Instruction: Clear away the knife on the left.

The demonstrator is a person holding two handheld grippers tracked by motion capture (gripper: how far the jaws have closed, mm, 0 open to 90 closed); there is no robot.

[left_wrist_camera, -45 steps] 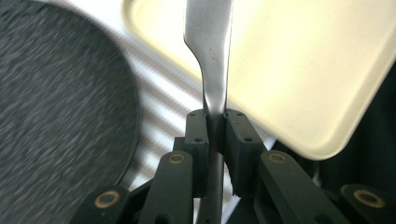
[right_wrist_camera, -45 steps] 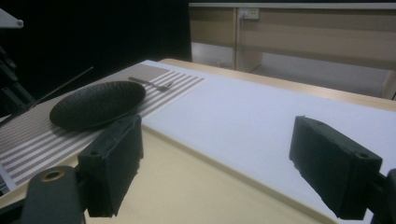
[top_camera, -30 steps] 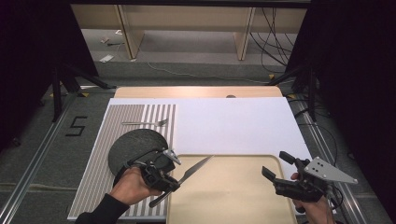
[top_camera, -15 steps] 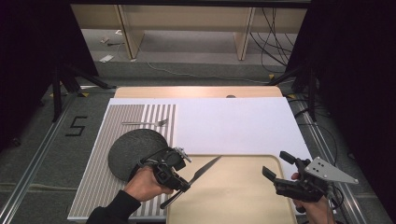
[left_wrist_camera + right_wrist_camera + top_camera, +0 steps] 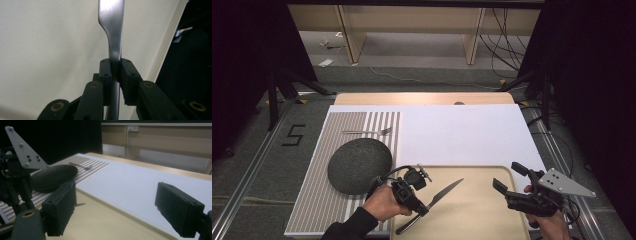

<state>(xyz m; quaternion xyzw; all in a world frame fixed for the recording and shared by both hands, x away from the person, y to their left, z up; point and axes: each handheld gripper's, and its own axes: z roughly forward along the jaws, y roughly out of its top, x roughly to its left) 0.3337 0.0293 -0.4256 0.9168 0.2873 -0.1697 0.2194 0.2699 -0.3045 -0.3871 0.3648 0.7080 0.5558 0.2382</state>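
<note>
Step in hand: carrying a table knife (image 5: 438,196) over the beige tray (image 5: 492,172). The left tool (image 5: 422,208) grips the knife at the neck where handle meets blade; in the left gripper view the two pads clamp the metal shank (image 5: 115,53) from both sides, jaws narrow, blade running away from the camera over the pale tray surface. In the high view the knife lies slantwise, handle end toward the person, tip pointing toward the tray's middle. It looks low over the tray; whether it touches I cannot tell.

The right tool (image 5: 508,181) hovers over the tray's right edge, jaws wide, nothing between them.

Other items: dark round plate (image 5: 360,164) on the striped mat (image 5: 319,200), just left of the left hand; fork (image 5: 367,132) farther back on the same mat.

Judgement: this is a place-down on the tray, or a hand-over to the right tool. Next move calls for lowering until the blade lies flat, then easing the jaws apart without dragging the knife sideways.
</note>
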